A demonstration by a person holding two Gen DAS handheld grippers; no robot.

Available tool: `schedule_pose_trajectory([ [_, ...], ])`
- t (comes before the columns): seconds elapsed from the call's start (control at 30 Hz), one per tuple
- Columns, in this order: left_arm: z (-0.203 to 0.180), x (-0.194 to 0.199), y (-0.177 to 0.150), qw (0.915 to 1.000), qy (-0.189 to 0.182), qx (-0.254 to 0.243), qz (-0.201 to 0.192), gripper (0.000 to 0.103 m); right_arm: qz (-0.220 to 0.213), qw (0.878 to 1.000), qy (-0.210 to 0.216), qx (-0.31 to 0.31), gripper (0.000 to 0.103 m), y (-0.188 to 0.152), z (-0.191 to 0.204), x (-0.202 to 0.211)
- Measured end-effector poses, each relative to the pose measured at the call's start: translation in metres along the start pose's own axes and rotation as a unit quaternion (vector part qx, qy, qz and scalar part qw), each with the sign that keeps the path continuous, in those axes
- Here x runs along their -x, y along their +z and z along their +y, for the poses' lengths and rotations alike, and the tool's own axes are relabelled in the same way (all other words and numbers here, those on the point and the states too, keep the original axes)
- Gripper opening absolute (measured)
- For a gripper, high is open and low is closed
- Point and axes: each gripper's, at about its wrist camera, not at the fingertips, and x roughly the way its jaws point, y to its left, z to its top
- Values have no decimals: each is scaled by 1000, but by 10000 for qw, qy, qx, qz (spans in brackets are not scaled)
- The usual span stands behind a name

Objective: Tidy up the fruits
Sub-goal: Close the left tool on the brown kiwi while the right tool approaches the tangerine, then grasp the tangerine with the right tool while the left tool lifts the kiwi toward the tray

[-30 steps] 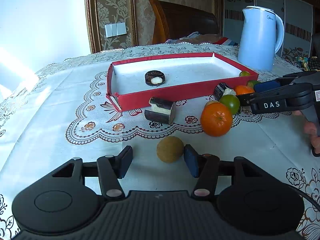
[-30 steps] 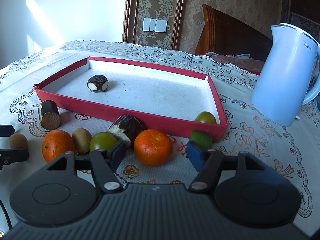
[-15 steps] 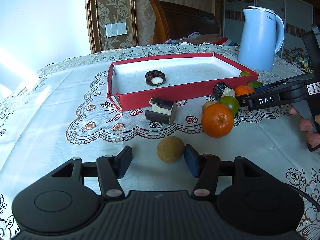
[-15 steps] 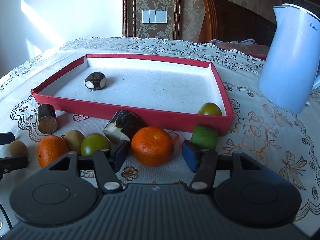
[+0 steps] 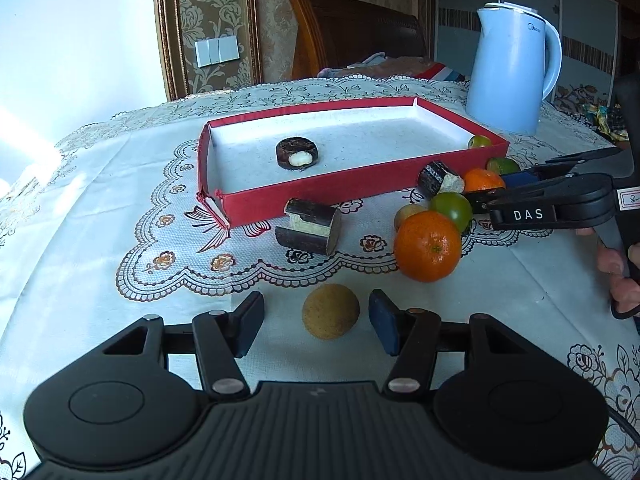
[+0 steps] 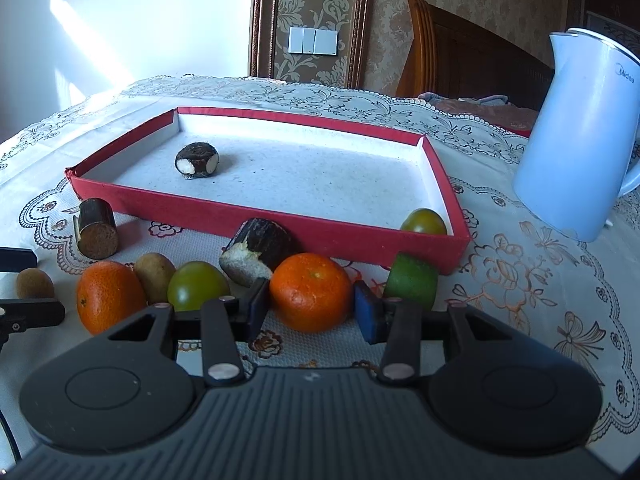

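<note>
A small round brown fruit lies on the tablecloth between the pads of my left gripper, which is open and not touching it. My right gripper is closing on an orange, and its blue pads sit against the orange's two sides. The left wrist view shows that right gripper reaching in from the right, held by a hand. A second orange, green fruits and a kiwi lie in front of the red tray. One dark cut piece lies inside the tray.
A light blue kettle stands at the tray's far right. Two dark sugarcane chunks lie before the tray's front wall. A green fruit sits in the tray's near right corner, and another lies outside it.
The right gripper's jaws have narrowed around the orange until the pads reach its sides. The left gripper and the brown fruit have stayed where they were.
</note>
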Motion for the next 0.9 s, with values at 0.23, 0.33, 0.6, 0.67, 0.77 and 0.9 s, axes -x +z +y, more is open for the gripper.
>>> schedule_pose_trajectory([
  [0.23, -9, 6, -8, 9996, 116, -184, -187, 46, -10, 10000, -25, -78, 40, -1, -1, 1],
  [0.33, -14, 6, -7, 9994, 155, -257, -185, 40, -8, 10000, -27, -84, 40, -1, -1, 1],
  [0.6, -12, 5, -6, 9997, 125, -24, -192, 28, -39, 9999, -48, -118, 40, -2, -2, 1],
  [0.67, -13, 5, -6, 9996, 159, -46, -211, 28, -37, 9999, -45, -148, 40, -2, -3, 2],
  [0.77, -13, 4, -6, 9995, 225, -36, -208, 28, -57, 9999, -63, -141, 40, -2, -3, 2],
  [0.9, -11, 5, -6, 9992, 316, 71, -245, 28, -140, 9996, -99, -211, 40, -3, -5, 5],
])
